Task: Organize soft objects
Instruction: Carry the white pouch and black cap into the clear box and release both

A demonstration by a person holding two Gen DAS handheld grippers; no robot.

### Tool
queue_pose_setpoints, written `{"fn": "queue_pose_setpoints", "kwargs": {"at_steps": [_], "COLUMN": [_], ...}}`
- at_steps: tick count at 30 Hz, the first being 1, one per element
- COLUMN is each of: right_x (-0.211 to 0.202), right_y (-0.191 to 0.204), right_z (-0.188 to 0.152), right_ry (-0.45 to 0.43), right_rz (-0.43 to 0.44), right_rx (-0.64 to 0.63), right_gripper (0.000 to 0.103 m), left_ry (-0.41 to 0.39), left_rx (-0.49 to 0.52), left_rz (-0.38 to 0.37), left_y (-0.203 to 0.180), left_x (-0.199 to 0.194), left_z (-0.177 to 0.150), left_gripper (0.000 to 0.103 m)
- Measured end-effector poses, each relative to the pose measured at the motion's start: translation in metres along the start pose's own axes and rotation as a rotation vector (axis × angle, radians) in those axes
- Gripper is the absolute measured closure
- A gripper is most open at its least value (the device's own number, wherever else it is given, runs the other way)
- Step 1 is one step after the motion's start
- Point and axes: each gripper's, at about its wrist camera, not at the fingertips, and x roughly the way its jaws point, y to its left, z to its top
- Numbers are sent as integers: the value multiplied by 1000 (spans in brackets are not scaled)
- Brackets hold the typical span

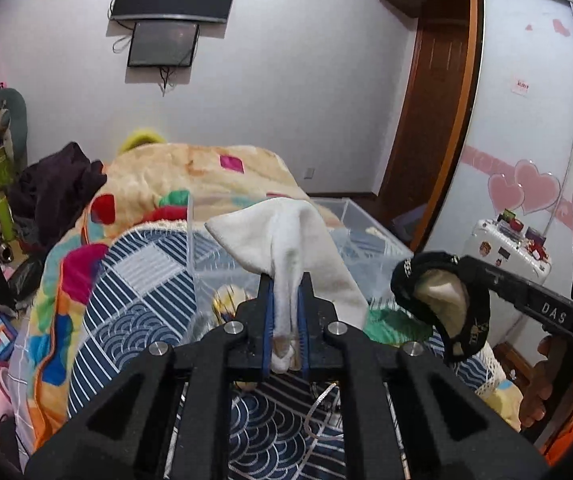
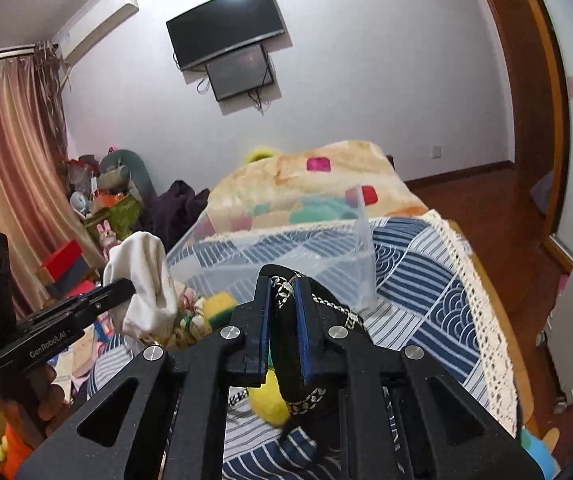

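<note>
My left gripper (image 1: 285, 284) is shut on a white sock (image 1: 286, 236) and holds it up above the bed; the sock also shows at the left of the right wrist view (image 2: 146, 280). My right gripper (image 2: 283, 284) is shut on a black cap with a silver chain (image 2: 292, 344); in the left wrist view the cap (image 1: 442, 300) hangs at the right, its beige lining showing. A clear plastic storage box (image 2: 362, 256) stands on the bed ahead of both grippers, with soft items inside (image 2: 210, 312). A yellow plush (image 2: 266, 404) lies under the right gripper.
The bed has a blue patterned cover (image 2: 418, 292) and a colourful blanket (image 1: 190, 176) beyond the box. Dark clothes (image 1: 54, 188) and toys pile at the left. A white suitcase (image 1: 506, 248) and wardrobe door stand at the right.
</note>
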Motion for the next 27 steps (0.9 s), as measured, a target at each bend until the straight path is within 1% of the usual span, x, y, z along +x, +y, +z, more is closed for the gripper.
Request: {"fn": "queue_pose_setpoints", "kwargs": {"at_steps": [2,5,8,9,10,12,18,21,25,26,27], "right_x": [1,10,27,34,36,43,48,50,51,53,53], "right_y": [-1,-3,-6,-8,-11,-17,-23,-27,-38,-40,-42], "right_z": [3,-1,-10,-14,-17,-25,-32,-34,-36,-37,-38], "right_ry": [6,40,107,133,145,169,206,209,212,216,225], "right_rz": [-6,-26,-56,-63,-71,-83,-125,-164,-176,-178,-181], "right_rx": [-7,-13,-28,-29,-24,-11,-20,-14,8,11,13], "right_gripper": [92,91,90,85,73,59,58,40,42,45,55], "left_ry": [-9,-7,0,3,6,11,24,22,28,29,28], "left_rx": [-5,-13,-20,-25,-32,-40,-47,-39,-33,-32,-29], "left_rz": [1,4,15,16,14,14,12,19,18,20,23], "left_y": [1,4,7,9,11,13,13,11,10,9,9], "left_x": [-2,-2,-2,-2,-1,0,3,3,5,5,5], "left_z": [3,2,-1,-1,-2,-3,-5,-7,-8,-8,-8], "left_gripper": [93,93,93,93,93,93,93,93,93,93,93]}}
